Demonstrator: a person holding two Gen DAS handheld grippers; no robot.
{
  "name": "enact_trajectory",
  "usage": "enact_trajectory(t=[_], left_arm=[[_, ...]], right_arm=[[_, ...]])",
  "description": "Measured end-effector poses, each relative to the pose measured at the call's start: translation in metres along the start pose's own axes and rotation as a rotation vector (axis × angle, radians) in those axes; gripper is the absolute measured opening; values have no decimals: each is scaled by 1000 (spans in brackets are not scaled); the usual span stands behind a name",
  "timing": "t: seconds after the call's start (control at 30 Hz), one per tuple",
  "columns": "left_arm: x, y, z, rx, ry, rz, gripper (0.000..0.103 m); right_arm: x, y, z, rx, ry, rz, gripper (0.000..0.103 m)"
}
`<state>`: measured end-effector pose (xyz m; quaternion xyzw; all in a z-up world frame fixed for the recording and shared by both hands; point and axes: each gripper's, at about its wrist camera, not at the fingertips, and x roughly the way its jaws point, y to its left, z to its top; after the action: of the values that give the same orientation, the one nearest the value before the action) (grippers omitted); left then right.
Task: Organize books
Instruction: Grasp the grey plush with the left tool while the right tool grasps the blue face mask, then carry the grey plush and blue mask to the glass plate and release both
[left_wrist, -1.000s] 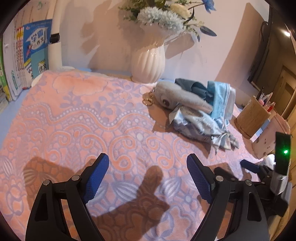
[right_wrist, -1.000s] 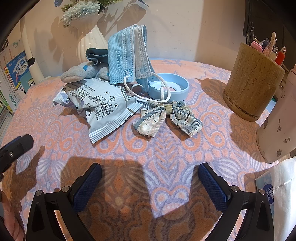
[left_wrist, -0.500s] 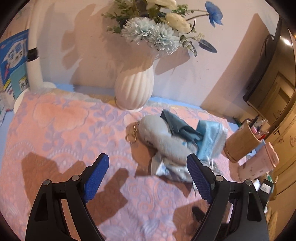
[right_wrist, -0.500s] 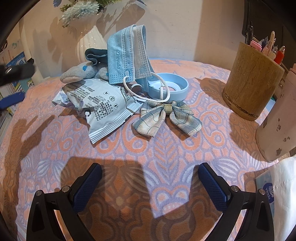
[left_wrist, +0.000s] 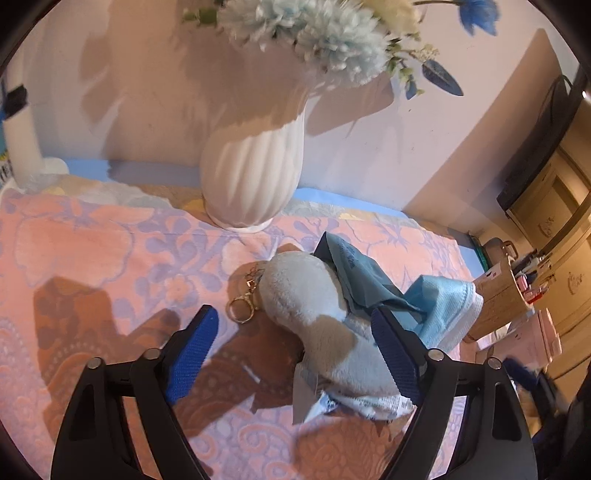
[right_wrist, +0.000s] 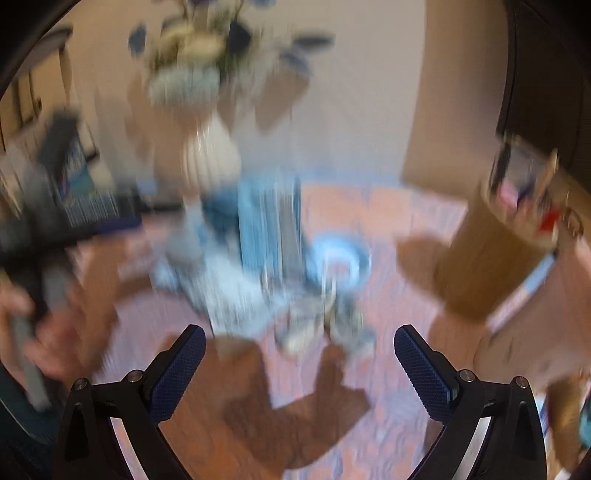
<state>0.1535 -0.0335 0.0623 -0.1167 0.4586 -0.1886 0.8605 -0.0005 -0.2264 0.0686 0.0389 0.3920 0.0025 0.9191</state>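
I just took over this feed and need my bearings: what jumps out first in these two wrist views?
The white ribbed vase of blue and white flowers stands at the back edge of the pink patterned cloth, against the wall. In front of it lies a grey plush toy with a gold key ring, partly between the open left tongs. The right wrist view is smeared; a wooden pen holder stands at right.

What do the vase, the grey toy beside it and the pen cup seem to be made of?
Vase: likely glazed ceramic; white, ribbed, soft sheen. Grey toy: plush fabric with fuzzy pile and a gold-coloured metal key ring. Pen cup: looks like wood or bamboo, matte brown; too small to be sure.
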Motion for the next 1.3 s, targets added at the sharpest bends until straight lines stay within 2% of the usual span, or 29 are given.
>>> enact_trajectory(t=[0.1,0.2,0.3,0.37,0.43,0.47,0.53,0.57,0.6,0.7,0.87,1.1,1.2,1.3], left_arm=[[11,2,3,-18,21,-12,76],[22,3,6,-34,41,-23,76],[34,5,7,-65,60,-34,76],[41,5,6,-76,72,-45,71],[46,4,6,-88,79,-75,65],[47,3,6,-89,77,-92,56],[44,-1,6,-70,67,-87,54],[43,-3,5,-52,56,-83,50],[40,-6,4,-34,40,-80,49],[28,-6,2,-17,14,-80,48],[-13,-11,-10,19,-63,-101,48],[-84,-34,-40,164,-177,-17,48],[-102,-42,-64,281,-153,66,50],[-102,-34,-93,303,-75,31,50]], right_arm=[[10,-1,28,27,-10,-10,102],[22,1,43,40,-34,31,99],[35,8,54,29,-28,34,89],[46,11,60,17,-22,28,87],[58,13,61,17,-14,27,77],[61,11,62,20,-12,46,71],[66,9,60,25,-4,60,56],[68,8,60,28,5,62,43],[69,7,59,32,14,69,36],[64,2,57,53,7,97,30],[28,-6,52,89,-39,104,29],[-37,2,34,55,-110,101,29],[-63,10,18,28,-117,107,29],[-76,19,0,-10,-88,90,29]])
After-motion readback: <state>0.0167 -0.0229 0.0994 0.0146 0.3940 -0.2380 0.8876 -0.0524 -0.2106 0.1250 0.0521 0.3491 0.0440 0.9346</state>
